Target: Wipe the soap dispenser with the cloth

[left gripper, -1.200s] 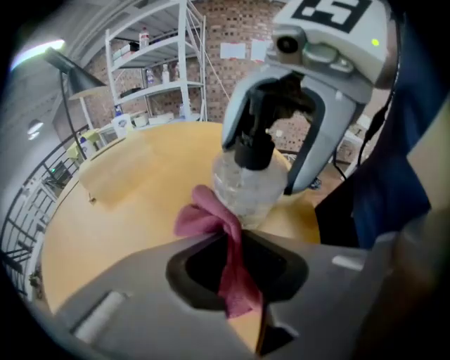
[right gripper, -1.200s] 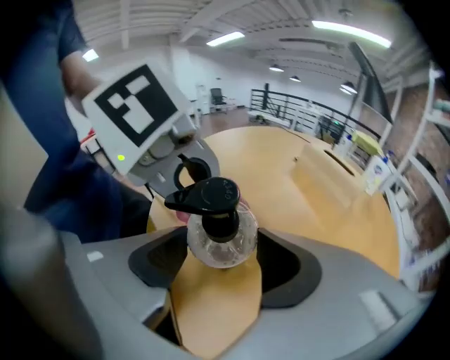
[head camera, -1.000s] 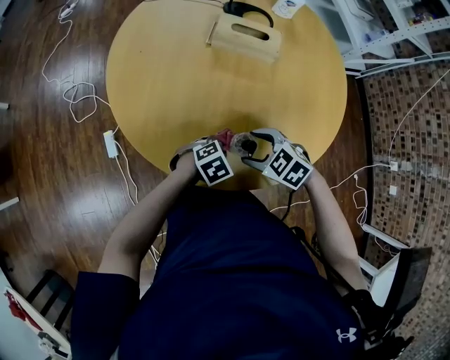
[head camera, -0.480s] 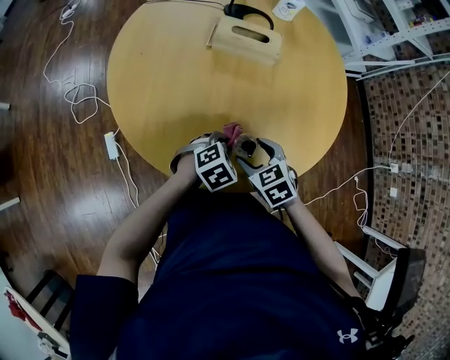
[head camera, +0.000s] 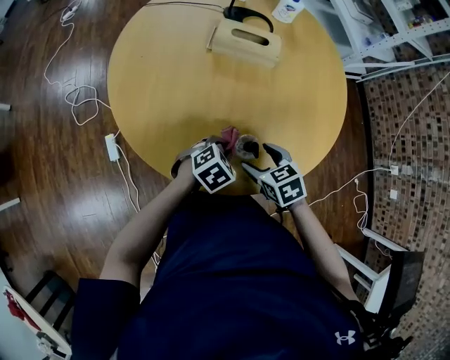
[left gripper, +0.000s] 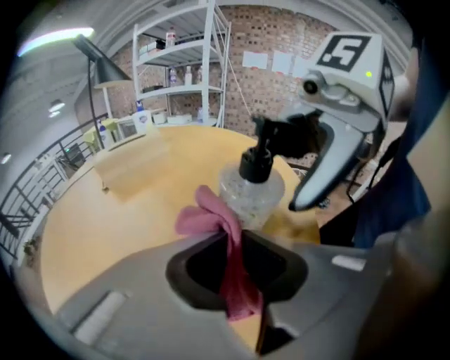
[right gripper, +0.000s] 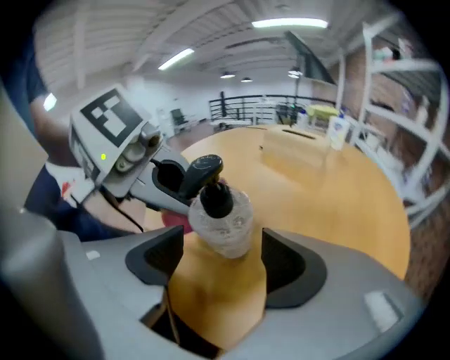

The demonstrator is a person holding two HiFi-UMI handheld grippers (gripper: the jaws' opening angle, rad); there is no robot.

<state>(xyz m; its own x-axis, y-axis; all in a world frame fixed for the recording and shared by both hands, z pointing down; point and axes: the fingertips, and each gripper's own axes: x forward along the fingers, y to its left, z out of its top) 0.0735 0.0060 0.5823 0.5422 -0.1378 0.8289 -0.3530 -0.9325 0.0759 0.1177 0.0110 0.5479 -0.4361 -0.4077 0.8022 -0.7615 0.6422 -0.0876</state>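
The soap dispenser, a clear round bottle with a black pump, stands near the front edge of the round wooden table. My left gripper is shut on the pink cloth, which hangs bunched against the bottle's left side. In the left gripper view the cloth is pinched between the jaws of the left gripper, just short of the dispenser. The jaws of my right gripper are opening. The dispenser sits at their tips with a gap on each side.
A wooden box with a slot sits at the table's far side, a black cable and a white bottle behind it. White cables and a power strip lie on the floor at left. Metal shelving stands at right.
My right gripper has rolled and drawn back from the dispenser, its jaws now wider and off the bottle. The left gripper has risen slightly with the cloth.
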